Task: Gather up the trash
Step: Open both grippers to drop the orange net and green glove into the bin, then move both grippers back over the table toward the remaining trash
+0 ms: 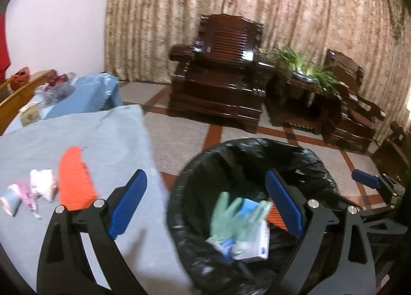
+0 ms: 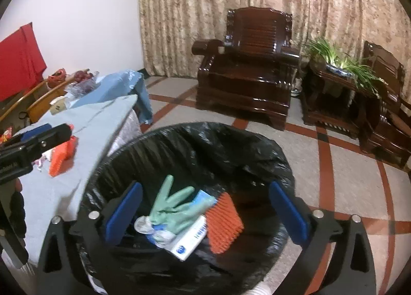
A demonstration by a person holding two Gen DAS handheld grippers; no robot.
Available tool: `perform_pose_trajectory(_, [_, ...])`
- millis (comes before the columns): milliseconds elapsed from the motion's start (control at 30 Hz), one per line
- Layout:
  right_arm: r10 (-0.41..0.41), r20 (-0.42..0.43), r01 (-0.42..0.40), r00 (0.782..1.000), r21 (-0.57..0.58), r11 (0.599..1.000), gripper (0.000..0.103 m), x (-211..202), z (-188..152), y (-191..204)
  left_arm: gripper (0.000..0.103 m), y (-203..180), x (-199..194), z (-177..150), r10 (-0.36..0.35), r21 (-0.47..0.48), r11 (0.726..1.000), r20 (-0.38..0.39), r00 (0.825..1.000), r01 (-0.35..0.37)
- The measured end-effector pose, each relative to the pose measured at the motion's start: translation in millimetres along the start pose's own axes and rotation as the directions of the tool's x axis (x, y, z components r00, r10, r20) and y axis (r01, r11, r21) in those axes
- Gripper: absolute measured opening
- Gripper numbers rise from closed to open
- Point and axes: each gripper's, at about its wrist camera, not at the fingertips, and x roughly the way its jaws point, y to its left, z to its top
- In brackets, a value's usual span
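Note:
A bin lined with a black bag (image 1: 257,156) (image 2: 195,140) stands on the floor beside the table. Inside it lie a green glove (image 2: 174,205) (image 1: 231,218), a white box (image 2: 190,241) and an orange ridged piece (image 2: 224,220). My right gripper (image 2: 205,210) is open and empty above the bin's mouth. My left gripper (image 1: 205,202) is open and empty, spanning the table edge and the bin. On the table's light blue cloth (image 1: 102,135) lie another orange ridged piece (image 1: 74,179) (image 2: 60,156) and small pink and white scraps (image 1: 33,189).
Dark wooden armchairs (image 1: 221,74) (image 2: 246,68) and a side table with a green plant (image 1: 305,68) stand before a beige curtain. Folded blue cloth (image 1: 95,94), a plastic bag (image 1: 56,86) and a small box (image 1: 29,113) sit at the table's far end.

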Motion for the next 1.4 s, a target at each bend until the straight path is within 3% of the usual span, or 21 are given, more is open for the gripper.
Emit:
perform_pose_trajectory(267, [0.076, 0.019, -0.075, 0.997, -0.036, 0.997, 0.097, 2, 10, 42, 0.091, 57, -42, -11, 0.127, -0.069, 0.99, 0.015, 0.992, -0.126])
perform_pose_trajectory(700, [0.204, 0.015, -0.2, 0.979, -0.148, 0.969, 0.097, 20, 23, 139, 0.091, 152, -91, -29, 0.321, -0.156, 0.937, 0.025, 0.947, -0.314])
perform_pose_trajectory(1133, [0.299, -0.012, -0.295, 0.954, -0.209, 0.933, 0.096, 57, 31, 223, 0.091, 211, -100, -43, 0.407, -0.214, 0.893, 0.004, 0.914, -0.396])
perform_pose_trajectory(1400, [0.328, -0.078, -0.337, 0.941, -0.245, 0.909, 0.08, 93, 25, 269, 0.091, 241, -88, -49, 0.441, -0.237, 0.87, -0.021, 0.897, -0.433])
